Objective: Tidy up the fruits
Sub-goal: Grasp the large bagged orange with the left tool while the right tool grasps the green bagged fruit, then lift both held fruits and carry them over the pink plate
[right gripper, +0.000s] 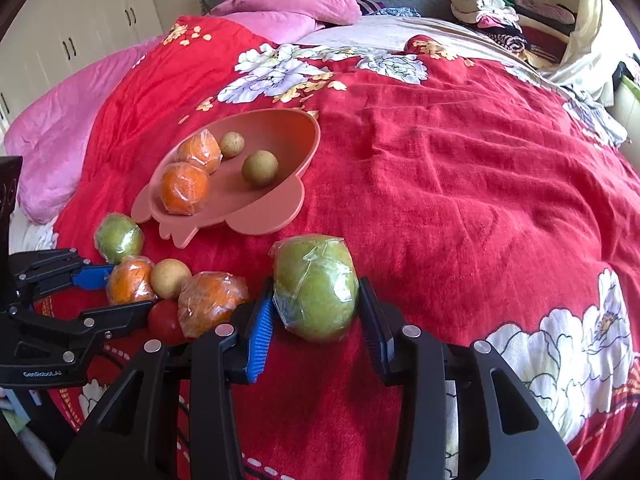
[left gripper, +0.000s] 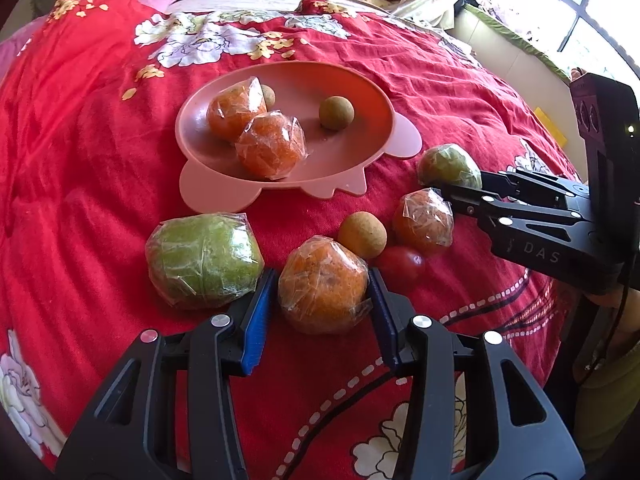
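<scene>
A pink plate (left gripper: 360,92) (right gripper: 308,140) on the red bedspread holds two wrapped oranges and two small brown fruits. My left gripper (left gripper: 322,292) stands open around a wrapped orange (left gripper: 324,284) (right gripper: 130,280) lying on the bedspread; the pads sit close at its sides. My right gripper (right gripper: 316,300) (left gripper: 436,184) stands open around a wrapped green fruit (right gripper: 316,286) (left gripper: 450,164). Another green wrapped fruit (left gripper: 204,260) (right gripper: 118,238), another wrapped orange (left gripper: 424,220) (right gripper: 210,300), a small brown fruit (left gripper: 362,234) (right gripper: 170,278) and a red tomato (left gripper: 400,266) (right gripper: 166,320) lie between them.
The red flowered bedspread (right gripper: 460,180) covers the bed. Pink pillows (right gripper: 288,4) lie at the head. Folded clothes (right gripper: 492,12) are stacked at the far right corner. A white wardrobe (right gripper: 72,32) stands to the left, a window (left gripper: 580,4) to the right.
</scene>
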`<state>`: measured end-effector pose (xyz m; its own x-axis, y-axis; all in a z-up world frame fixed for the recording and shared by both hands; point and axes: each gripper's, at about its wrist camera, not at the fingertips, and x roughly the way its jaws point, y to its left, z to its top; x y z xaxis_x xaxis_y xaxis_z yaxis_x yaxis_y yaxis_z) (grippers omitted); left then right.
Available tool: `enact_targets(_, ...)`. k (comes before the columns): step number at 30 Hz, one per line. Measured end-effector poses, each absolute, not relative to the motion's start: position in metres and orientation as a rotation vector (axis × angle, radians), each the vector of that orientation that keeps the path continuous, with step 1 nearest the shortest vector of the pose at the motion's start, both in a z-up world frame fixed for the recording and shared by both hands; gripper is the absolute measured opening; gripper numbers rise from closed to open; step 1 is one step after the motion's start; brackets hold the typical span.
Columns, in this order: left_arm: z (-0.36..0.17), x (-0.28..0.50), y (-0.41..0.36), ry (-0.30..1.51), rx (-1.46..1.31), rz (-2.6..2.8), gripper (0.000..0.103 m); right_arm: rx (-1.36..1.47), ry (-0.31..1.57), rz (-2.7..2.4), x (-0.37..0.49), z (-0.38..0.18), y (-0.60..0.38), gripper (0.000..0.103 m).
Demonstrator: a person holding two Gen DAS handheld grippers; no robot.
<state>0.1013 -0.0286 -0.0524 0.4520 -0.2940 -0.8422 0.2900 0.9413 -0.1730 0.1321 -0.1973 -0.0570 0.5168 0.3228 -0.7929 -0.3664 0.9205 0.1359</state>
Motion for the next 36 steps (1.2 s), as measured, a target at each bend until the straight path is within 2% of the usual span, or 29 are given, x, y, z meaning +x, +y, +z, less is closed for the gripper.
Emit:
enact_targets(13,-0.048,0.101,-0.03,1.037,0.004,-0.375,0.034,0.004,0.924,0.421,0.125,-0.049,-0.204,0.038)
enact_targets(36,0.002,0.099,-0.003,0.941,-0.057,-0.347,0.034,0.003,0.849,0.453,0.114,-0.01,-0.197,0.038)
